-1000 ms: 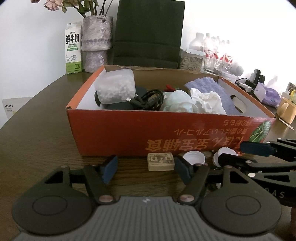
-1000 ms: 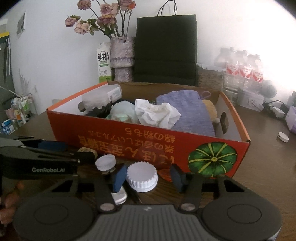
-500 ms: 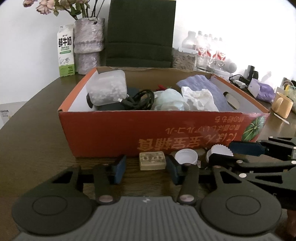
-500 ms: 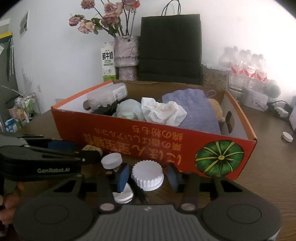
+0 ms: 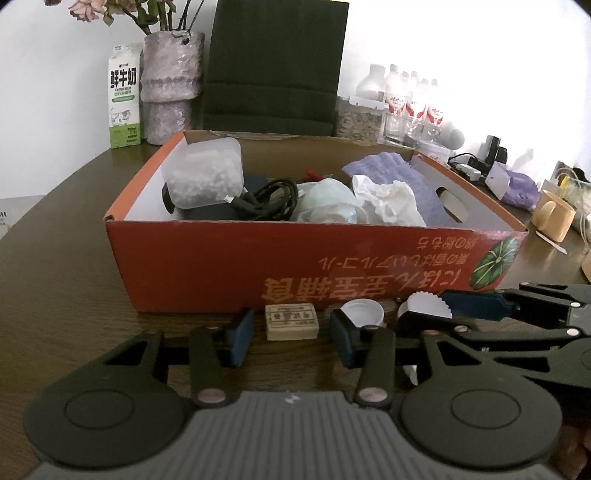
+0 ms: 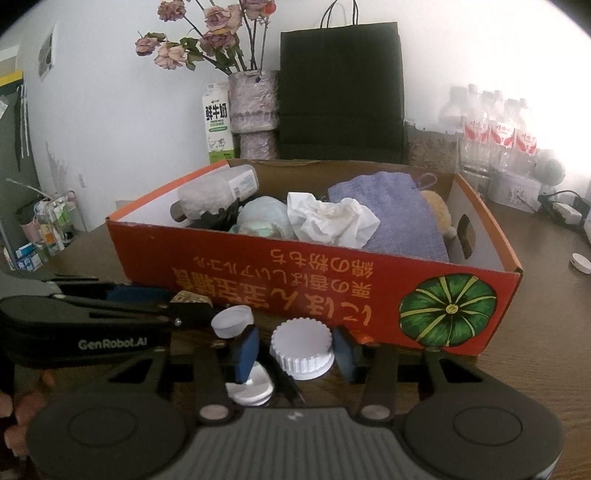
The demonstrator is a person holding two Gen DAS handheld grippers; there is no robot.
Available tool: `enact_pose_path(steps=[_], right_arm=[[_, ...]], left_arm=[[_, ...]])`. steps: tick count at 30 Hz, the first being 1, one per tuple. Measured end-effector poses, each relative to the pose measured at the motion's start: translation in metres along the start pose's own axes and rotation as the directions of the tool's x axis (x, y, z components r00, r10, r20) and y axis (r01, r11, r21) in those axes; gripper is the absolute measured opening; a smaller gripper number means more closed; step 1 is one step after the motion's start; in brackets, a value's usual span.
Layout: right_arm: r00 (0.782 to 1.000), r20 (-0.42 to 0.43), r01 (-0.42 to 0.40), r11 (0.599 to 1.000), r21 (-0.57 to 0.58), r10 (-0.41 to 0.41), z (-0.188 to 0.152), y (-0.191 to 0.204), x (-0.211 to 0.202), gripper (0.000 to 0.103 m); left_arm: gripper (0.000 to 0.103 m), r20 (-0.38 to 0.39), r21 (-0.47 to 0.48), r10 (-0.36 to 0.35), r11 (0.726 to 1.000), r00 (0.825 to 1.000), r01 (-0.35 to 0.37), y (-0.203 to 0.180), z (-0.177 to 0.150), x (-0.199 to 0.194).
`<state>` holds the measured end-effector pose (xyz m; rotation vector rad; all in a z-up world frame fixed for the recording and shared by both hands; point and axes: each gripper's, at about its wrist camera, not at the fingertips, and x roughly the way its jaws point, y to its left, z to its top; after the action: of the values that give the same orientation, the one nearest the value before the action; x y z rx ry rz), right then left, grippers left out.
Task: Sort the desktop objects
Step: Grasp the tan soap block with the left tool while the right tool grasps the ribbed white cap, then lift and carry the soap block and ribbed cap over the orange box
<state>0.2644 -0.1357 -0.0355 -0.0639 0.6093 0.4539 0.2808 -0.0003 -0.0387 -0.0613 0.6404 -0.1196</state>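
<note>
Dark wood table (image 5: 55, 266) carries an orange cardboard box (image 5: 221, 266), with a milk carton (image 5: 125, 96), a vase (image 5: 168, 85) and a black paper bag (image 5: 273, 66) behind it. Only the right wrist view shows the bag's handles and the dried roses (image 6: 207, 33); only the left wrist view shows a yellow mug (image 5: 554, 216) at far right.

Inside the box, left to right: a clear tub of white pellets (image 5: 205, 177), a black cable (image 5: 266, 201), a pale bundle (image 5: 328, 203), crumpled tissue (image 5: 388, 199) and purple cloth (image 5: 391, 170). What lies beneath them is hidden.

In front of the box, the left gripper (image 5: 291, 334) stands apart around a tan eraser (image 5: 291, 320), its pads just clear of it. A small white cap (image 5: 362, 312) sits beside it. The right gripper (image 6: 295, 350) brackets a ribbed white lid (image 6: 302, 349); whether its pads press the lid I cannot tell. Another white cap (image 6: 251, 386) lies partly hidden under its left finger.
</note>
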Motion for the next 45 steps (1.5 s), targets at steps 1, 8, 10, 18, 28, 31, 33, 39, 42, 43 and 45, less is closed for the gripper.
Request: enact_pose_path(steps=[1,8,10,18,28,31,33,39,42,43,45], right_arm=[[1.0,0.0,0.0,1.0,-0.001,0.0,0.0,0.0,0.0,0.043],[1.0,0.005,0.009,1.0,0.016,-0.009,0.0,-0.002,-0.001,0.035],[1.0,0.005,0.007,1.0,0.022,-0.007,0.0,-0.003,-0.001,0.035],[0.999,0.038,0.016,1.0,0.02,-0.017,-0.002,-0.003,-0.008,0.035],[0.994,0.105,0.019,0.999,0.041,-0.023,0.001,-0.005,-0.035,0.035],[0.991,0.132,0.016,0.999,0.042,-0.022,0.004,-0.004,-0.047,0.035],[0.987,0.157,0.014,0.999,0.041,-0.02,0.007,-0.003,-0.057,0.035],[0.971,0.238,0.022,1.0,0.019,-0.026,0.025,0.004,-0.081,0.035],[0.963,0.269,0.028,0.999,0.015,-0.031,0.036,0.005,-0.087,0.035],[0.96,0.279,0.031,0.999,0.015,-0.034,0.039,0.005,-0.088,0.035],[0.954,0.298,0.04,0.999,0.018,-0.044,0.046,0.005,-0.089,0.035]], left_arm=[[0.046,0.0,0.003,-0.002,1.0,1.0,0.002,-0.001,0.0,0.0],[0.032,0.006,0.013,0.012,1.0,1.0,-0.012,-0.001,-0.001,0.0],[0.032,0.008,0.005,0.006,1.0,1.0,-0.006,0.0,-0.001,0.0],[0.032,0.015,-0.021,-0.009,1.0,1.0,0.009,0.005,-0.001,-0.002],[0.032,0.088,-0.016,-0.005,1.0,0.996,0.006,0.004,-0.004,-0.033],[0.032,0.112,-0.021,-0.008,1.0,0.994,0.01,0.004,-0.003,-0.047],[0.032,0.125,-0.028,-0.024,0.999,0.992,0.027,0.005,-0.001,-0.056],[0.032,0.226,0.001,-0.036,0.999,0.973,0.037,-0.003,0.018,-0.084],[0.032,0.271,0.006,-0.03,1.0,0.962,0.03,-0.009,0.03,-0.09],[0.032,0.289,0.002,-0.023,1.0,0.957,0.023,-0.011,0.034,-0.092],[0.032,0.318,-0.002,-0.017,1.0,0.948,0.019,-0.014,0.041,-0.094]])
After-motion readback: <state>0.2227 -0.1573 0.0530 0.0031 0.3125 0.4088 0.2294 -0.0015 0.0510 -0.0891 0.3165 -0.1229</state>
